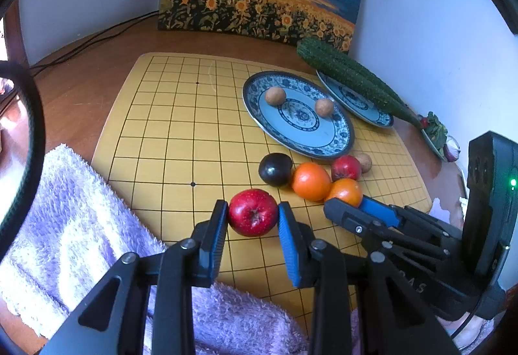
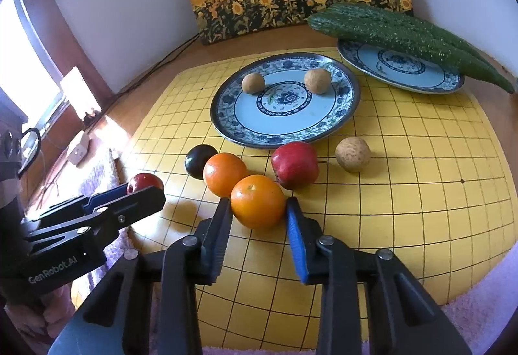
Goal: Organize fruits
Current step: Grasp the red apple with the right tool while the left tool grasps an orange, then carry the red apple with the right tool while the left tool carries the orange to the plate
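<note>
The left gripper has its blue ribbed pads clamped on a glossy red apple on the yellow gridded board; the right gripper pinches a smooth orange — "GenRobot.AI" is printed on the left one's body. Behind, a blue-patterned plate holds two rough brown round fruits — the farther plate bears bumpy green gourds.

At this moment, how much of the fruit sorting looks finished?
Done: two small round brown fruits lie on the blue-patterned plate. In hand: the left tool is shut on a red apple, the right tool on an orange. Left on the yellow grid board: a dark plum, another orange, a red fruit, a third brown fruit.
</note>
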`<state>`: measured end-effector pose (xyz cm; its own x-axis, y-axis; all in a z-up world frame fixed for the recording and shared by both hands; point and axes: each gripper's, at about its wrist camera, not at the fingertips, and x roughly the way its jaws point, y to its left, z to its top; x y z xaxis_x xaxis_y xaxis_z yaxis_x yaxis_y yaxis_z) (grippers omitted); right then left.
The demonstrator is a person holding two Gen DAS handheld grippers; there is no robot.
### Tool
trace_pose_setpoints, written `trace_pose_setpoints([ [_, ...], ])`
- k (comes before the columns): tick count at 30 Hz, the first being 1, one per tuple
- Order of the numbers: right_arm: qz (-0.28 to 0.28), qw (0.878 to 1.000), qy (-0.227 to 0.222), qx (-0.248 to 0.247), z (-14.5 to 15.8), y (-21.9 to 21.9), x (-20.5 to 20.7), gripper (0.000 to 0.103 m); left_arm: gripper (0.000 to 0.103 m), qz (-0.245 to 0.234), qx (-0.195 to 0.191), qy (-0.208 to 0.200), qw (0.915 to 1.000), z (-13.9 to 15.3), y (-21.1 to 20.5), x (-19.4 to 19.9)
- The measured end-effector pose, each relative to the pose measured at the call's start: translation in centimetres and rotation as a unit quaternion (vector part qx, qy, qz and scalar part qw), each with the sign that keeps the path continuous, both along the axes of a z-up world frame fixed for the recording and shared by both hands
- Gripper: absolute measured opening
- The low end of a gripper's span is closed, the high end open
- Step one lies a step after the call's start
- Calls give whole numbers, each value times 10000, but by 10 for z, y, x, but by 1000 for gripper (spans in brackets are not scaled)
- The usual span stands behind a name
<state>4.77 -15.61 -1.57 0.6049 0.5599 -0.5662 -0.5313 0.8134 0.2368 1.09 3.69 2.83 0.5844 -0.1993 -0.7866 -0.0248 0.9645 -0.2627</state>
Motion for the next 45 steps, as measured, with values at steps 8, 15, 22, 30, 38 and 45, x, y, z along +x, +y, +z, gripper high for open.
trace_pose_setpoints([
  [8,86,9999,-4,149,-1,-11,-6,34,33,-47,46,-18,10000,1,-3,0],
  [15,101,9996,-86,237,2,-23,-12,34,33,-123,104,-53,9999,5,-11,-2],
  [22,118,9993,-146,327,5,-33,-19,34,33,-186,158,-57,9997,8,-20,-3],
  [30,136,9987,-270,413,13,-41,-23,34,33,-240,132,-161,9995,15,-26,-3],
  [38,159,9982,-450,372,27,-45,-22,34,33,-236,204,-275,9991,27,-29,10],
  [45,160,9977,-545,373,37,-47,-15,34,33,-229,249,-350,9988,35,-30,23],
])
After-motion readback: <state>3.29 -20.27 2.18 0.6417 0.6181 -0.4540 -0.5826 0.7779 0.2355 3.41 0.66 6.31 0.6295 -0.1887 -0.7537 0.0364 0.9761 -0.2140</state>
